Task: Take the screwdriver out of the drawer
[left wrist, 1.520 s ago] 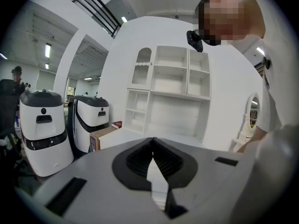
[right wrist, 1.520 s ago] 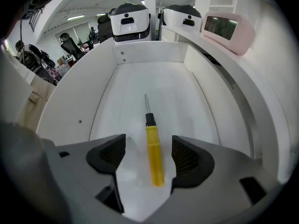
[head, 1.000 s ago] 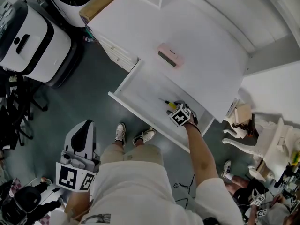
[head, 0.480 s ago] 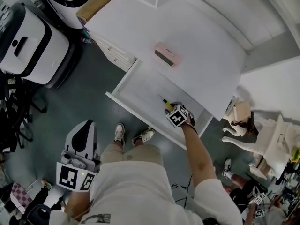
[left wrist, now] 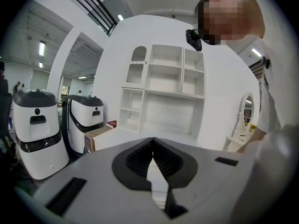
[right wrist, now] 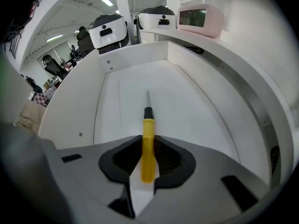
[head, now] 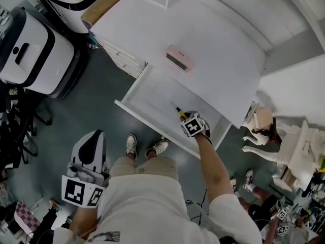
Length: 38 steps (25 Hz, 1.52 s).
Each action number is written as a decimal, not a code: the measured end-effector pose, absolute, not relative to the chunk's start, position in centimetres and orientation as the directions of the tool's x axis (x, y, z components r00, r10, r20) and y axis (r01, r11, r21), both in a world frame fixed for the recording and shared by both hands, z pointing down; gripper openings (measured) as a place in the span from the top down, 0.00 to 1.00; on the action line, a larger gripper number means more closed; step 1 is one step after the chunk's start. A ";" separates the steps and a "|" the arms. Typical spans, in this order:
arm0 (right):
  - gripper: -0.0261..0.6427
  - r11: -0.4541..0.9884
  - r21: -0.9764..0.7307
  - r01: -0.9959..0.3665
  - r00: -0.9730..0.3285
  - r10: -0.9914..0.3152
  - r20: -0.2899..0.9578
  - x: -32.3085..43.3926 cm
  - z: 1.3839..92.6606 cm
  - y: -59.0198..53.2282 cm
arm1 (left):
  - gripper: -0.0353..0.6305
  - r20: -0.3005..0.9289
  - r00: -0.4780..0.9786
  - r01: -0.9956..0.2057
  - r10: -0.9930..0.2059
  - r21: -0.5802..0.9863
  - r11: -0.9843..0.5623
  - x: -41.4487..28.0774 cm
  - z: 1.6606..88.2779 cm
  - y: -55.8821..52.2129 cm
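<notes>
Closing right gripper (right wrist: 148, 141) jaws on yellow screwdriver (right wrist: 147, 125) handle at frame center, inside open drawer (right wrist: 196, 120); left gripper (left wrist: 152, 141) jaws together, empty.

I read this as a robotics test lab staged to look like a home: a big open hall with a grey floor (head: 96, 111), ceiling strip lights (left wrist: 42, 48) and white-and-black machines (head: 30, 50) parked next to a cardboard box (head: 104, 4). The home part is all-white furniture: a desk (head: 213, 39) with its drawer (head: 152, 93) open, an open shelf unit (left wrist: 163, 94) and an ornate white table (head: 299, 149). I also see office chairs (right wrist: 52, 65) far back, and more marker cubes (head: 280, 215) at the lower right of the head view.
</notes>
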State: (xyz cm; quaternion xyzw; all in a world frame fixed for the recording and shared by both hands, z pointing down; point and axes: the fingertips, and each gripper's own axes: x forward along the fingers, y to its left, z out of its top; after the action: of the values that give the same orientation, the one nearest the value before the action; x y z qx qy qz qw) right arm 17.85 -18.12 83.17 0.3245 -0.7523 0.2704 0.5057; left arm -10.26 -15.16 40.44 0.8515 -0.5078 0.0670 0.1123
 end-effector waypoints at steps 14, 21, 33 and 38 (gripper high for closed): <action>0.83 0.575 -0.087 -0.814 -0.278 -0.254 0.927 18.5 82.8 -18.0 | 0.92 0.234 0.503 -0.864 -0.832 0.130 -0.486 -10.1 40.5 -15.3; 0.83 0.501 -0.096 -0.860 -0.284 -0.313 0.906 18.5 80.5 -17.4 | 0.92 0.202 0.549 -0.836 -0.811 0.141 -0.531 -9.4 39.9 -15.2; 0.83 0.330 -0.105 -0.938 -0.262 -0.478 0.838 19.2 74.3 -15.5 | 0.92 0.123 0.690 -0.722 -0.713 0.173 -0.669 -7.5 38.5 -16.1; 0.83 0.240 -0.115 -0.964 -0.234 -0.558 0.796 19.6 70.8 -14.1 | 0.92 0.088 0.749 -0.660 -0.657 0.183 -0.728 -6.5 37.6 -16.2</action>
State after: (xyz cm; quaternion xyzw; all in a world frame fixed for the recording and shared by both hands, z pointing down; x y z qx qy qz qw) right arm 19.58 -14.07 70.84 0.5290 -0.7191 0.3163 0.3211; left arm -6.51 -16.19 37.65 0.9296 -0.3541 0.0087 0.1020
